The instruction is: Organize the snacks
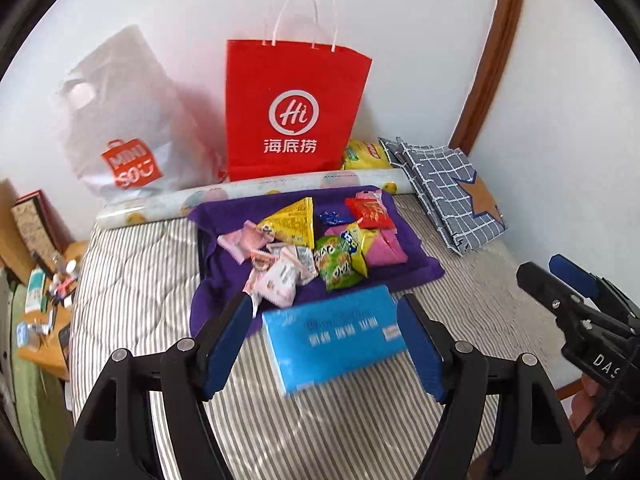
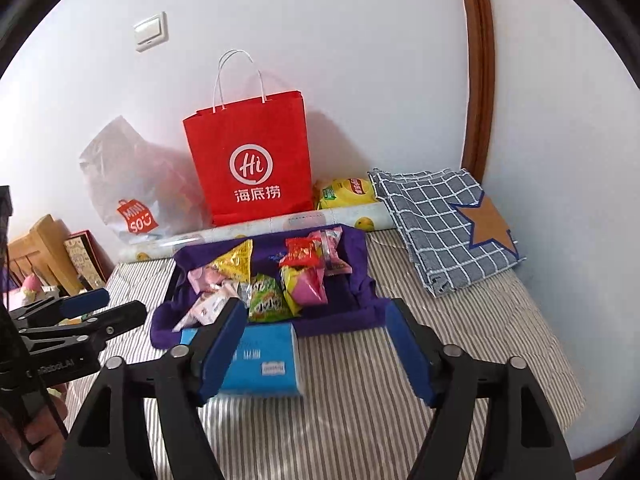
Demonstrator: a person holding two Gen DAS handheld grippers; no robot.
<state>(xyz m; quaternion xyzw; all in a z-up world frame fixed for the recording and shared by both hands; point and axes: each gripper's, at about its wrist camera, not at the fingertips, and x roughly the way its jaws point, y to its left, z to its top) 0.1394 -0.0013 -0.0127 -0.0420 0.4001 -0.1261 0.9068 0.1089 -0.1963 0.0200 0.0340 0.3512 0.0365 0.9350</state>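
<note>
Both your grippers are spread wide and hold nothing; your left gripper (image 1: 326,344) hangs over the striped bedcover (image 1: 140,272) at the bottom of its frame, its blue pads either side of the blue tissue pack (image 1: 334,334) without touching it, while your right gripper (image 2: 314,346) sits lower centre of its own frame with the same pack just beside its left pad (image 2: 224,348).

The snacks lie heaped on a purple cloth (image 1: 420,258) in mid-frame; a yellow triangular packet (image 1: 292,222) is toward the upper left of the heap, a red packet (image 1: 370,212) at the upper right, a green packet (image 1: 334,262) near the front, a pink pouch (image 1: 386,250) to the right of it, and small pink-and-white wrappers (image 1: 276,276) at the front left.

Behind the cloth a roll of printed paper (image 1: 280,188) runs across the bed; the red Haidilao paper bag (image 1: 294,110) stands upright against the wall above it, a Miniso plastic bag (image 1: 124,128) to its left, a yellow chip bag (image 1: 364,156) to its right, and a folded checked cloth (image 1: 444,192) with a brown star at the right edge.
</note>
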